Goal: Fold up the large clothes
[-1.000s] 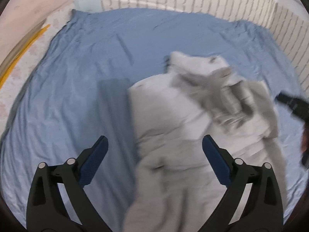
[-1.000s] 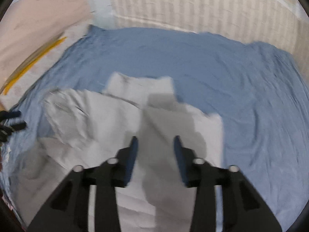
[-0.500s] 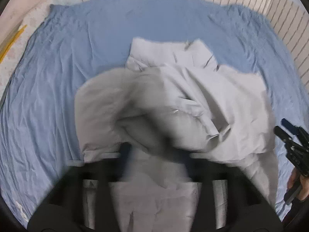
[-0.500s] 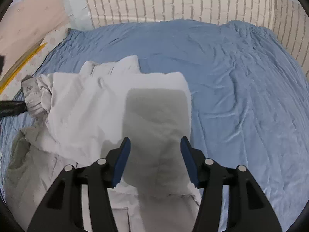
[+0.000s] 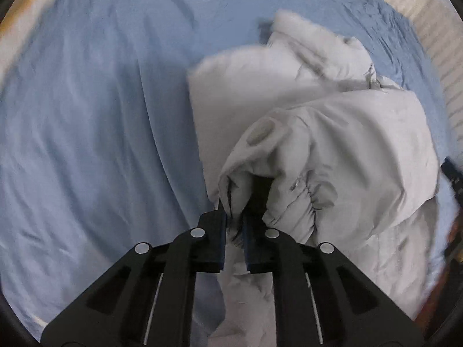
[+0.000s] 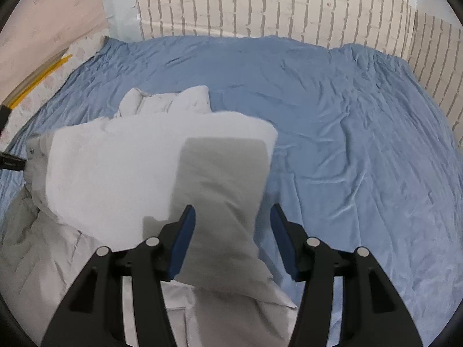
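A light grey jacket (image 5: 347, 133) lies on a bed with a blue sheet (image 5: 86, 144). My left gripper (image 5: 234, 231) is shut on the jacket's elastic sleeve cuff (image 5: 249, 185) and holds it lifted over the body of the jacket. In the right wrist view the jacket (image 6: 115, 173) is to the left and centre, partly folded, with a sleeve running down between the fingers. My right gripper (image 6: 233, 243) is open above that sleeve and holds nothing. The left gripper's tip shows at the left edge (image 6: 11, 163), at the cuff.
A white brick-pattern wall (image 6: 260, 5) borders the bed at the back and right. A pale floor strip with yellow lines (image 6: 37, 81) runs along the left side. The blue sheet (image 6: 361, 144) is bare to the right of the jacket.
My left gripper went from wide open to shut on the sleeve cuff and lifted it. My right gripper opened wider, with the sleeve still lying under it.
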`<state>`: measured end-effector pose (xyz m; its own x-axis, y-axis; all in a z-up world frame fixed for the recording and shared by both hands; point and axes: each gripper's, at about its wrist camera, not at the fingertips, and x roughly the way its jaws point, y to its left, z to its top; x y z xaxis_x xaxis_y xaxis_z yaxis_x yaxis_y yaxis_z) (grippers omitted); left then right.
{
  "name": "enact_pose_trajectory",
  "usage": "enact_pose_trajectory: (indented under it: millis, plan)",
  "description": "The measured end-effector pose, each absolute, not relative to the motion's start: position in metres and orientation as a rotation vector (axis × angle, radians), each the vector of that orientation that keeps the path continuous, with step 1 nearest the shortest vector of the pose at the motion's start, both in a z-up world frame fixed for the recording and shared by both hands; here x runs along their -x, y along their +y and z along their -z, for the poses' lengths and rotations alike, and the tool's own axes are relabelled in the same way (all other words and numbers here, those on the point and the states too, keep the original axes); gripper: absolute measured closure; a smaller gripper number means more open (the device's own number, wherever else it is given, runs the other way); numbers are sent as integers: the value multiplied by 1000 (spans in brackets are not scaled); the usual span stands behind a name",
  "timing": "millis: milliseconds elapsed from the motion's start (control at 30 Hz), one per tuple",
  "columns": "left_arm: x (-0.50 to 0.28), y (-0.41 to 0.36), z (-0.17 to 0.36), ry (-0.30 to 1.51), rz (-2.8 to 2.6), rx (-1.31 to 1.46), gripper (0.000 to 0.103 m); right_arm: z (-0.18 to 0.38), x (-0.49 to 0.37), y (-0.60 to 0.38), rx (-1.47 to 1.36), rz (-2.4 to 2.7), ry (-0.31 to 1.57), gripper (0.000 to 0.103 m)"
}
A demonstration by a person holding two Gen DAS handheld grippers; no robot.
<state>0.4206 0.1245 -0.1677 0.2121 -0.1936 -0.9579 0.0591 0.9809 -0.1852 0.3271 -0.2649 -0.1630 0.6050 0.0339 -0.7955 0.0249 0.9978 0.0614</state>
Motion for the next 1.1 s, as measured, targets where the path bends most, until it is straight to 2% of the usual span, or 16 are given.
enact_pose_trajectory:
  millis: [67, 133, 167, 200, 333, 500, 533, 567, 600, 633, 667, 700, 733, 767, 933, 1100]
  plan:
    - [-415, 134, 163, 1315, 146, 135, 67, 163, -323, -265, -39, -1, 934, 49]
    - [-404, 137, 152, 1284, 97, 87, 25, 163, -319, -269, -33, -1, 944, 42]
    - [-397, 137, 144, 1259, 82, 62, 18, 163, -317, -272, -41, 0, 943, 42]
    - [-391, 136, 137, 1238, 83, 51, 15, 163, -315, -276, -56, 3, 940, 41]
    - [-377, 132, 114, 1175, 66, 7, 15, 163, -316, -289, -111, 56, 926, 35]
    - [-375, 84, 99, 1094, 72, -46, 15, 163, -328, -286, -156, 116, 909, 35]
    - [-375, 70, 98, 1072, 72, -75, 18, 163, -330, -282, -151, 116, 908, 35]
    - [-376, 58, 99, 1058, 69, -102, 23, 163, -334, -274, -140, 109, 907, 35]
    - [-378, 48, 102, 1061, 69, -122, 41, 164, -338, -265, -130, 91, 905, 36]
    - [-383, 37, 111, 1091, 66, -152, 64, 164, -340, -258, -125, 74, 904, 42]
    - [-387, 32, 120, 1124, 63, -163, 75, 165, -344, -249, -120, 44, 904, 49]
    - [-391, 30, 128, 1153, 60, -166, 80, 166, -346, -242, -119, 23, 908, 68]
    - [-394, 29, 138, 1174, 41, -177, 81, 169, -351, -232, -120, -7, 923, 85]
    - [-397, 31, 149, 1194, 20, -199, 81, 173, -354, -226, -126, -34, 938, 90]
    - [-397, 38, 170, 1257, 19, -213, 78, 201, -361, -204, -8, -41, 1009, 94]
    - [-419, 38, 185, 1310, 11, -184, 78, 222, -372, -209, -56, -50, 1077, 96]
